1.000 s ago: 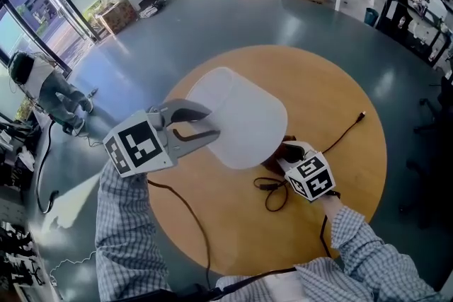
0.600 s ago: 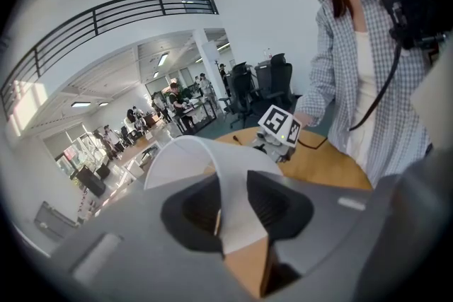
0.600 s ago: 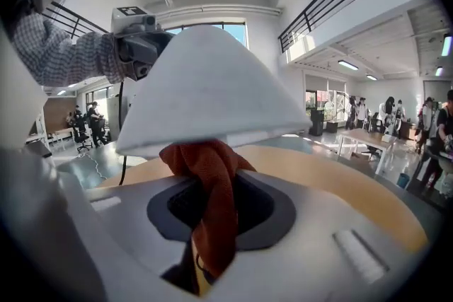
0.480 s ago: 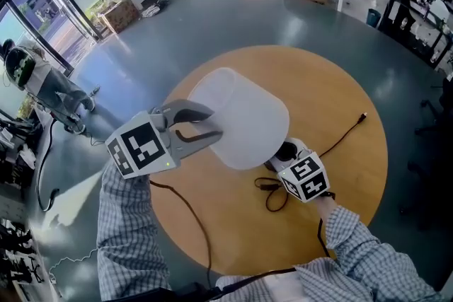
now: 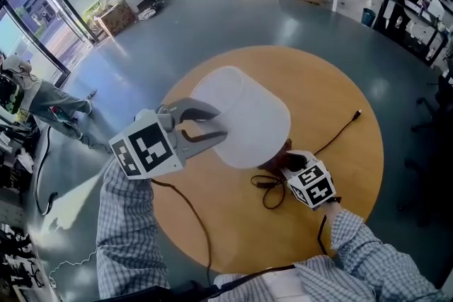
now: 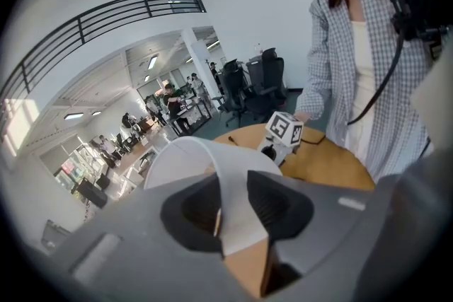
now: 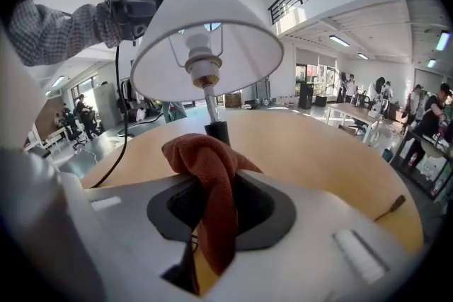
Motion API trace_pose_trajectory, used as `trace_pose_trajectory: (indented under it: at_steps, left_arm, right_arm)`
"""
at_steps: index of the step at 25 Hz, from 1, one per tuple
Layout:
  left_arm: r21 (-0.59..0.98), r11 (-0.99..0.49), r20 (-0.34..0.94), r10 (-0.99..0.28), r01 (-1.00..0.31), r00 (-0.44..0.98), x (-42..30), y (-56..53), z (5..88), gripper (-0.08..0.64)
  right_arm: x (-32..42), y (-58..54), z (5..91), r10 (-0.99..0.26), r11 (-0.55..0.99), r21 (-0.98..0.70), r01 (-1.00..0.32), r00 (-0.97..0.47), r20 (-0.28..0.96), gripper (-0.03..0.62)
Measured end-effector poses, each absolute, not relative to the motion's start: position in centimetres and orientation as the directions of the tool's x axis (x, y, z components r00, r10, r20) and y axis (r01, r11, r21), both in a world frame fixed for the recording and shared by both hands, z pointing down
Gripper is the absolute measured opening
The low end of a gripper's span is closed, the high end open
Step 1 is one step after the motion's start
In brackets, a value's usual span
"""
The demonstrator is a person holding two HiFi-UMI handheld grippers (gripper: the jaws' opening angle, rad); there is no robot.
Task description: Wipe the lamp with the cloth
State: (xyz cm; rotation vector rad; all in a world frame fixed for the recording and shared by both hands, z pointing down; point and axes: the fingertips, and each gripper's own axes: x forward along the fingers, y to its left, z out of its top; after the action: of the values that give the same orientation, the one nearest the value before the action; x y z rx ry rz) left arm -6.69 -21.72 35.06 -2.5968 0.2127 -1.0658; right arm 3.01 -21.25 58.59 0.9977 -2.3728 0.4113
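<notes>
Lampshade rim is clamped by left gripper. Rust-brown cloth is pinched in right gripper, held near lamp stem over round wooden table.

Nothing to read here: no words, numbers or brand names come clear in any view. Only black-and-white square patterns show, on the left marker cube and the right marker cube, no letters in them.
</notes>
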Motion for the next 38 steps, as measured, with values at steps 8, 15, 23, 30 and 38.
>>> trace_pose_trajectory:
  at_steps: [8,15,23,30,38]
  left_arm:
    - [-0.411,-0.907,0.705,-0.253,0.091,0.662,-4.1,-20.1,35.2,0.114]
    - [-0.466,-0.856,0.752,-0.251,0.222,0.609,-0.9,-17.9,35.8,0.118]
    - [-0.501,-0.797,0.781,-0.249,0.337,0.573,1.3,-15.8,36.3,0.124]
    - [-0.534,-0.776,0.775,-0.291,0.335,0.561,1.8,-15.6,36.4,0.129]
    - [-0.593,-0.767,0.695,-0.335,0.244,0.637,2.9,-15.4,35.9,0.158]
  right_arm:
    - [10.3,-18.6,52.7,-0.68,0.585,-0.079,-0.807,-0.542,0.494,0.092]
    - [14.0,-13.7,50.5,-0.672,0.591,-0.008,-0.807,-0.497,0.548,0.092]
    - [14.4,-7.1,53.5,-0.455,0.714,0.03,-0.699,-0.431,0.779,0.092]
    - [9.0,-8.5,61.5,-0.3,0.782,-0.045,-0.621,-0.44,0.847,0.092]
    - [6.5,-11.7,65.7,-0.317,0.823,0.071,-0.564,-0.351,0.881,0.112]
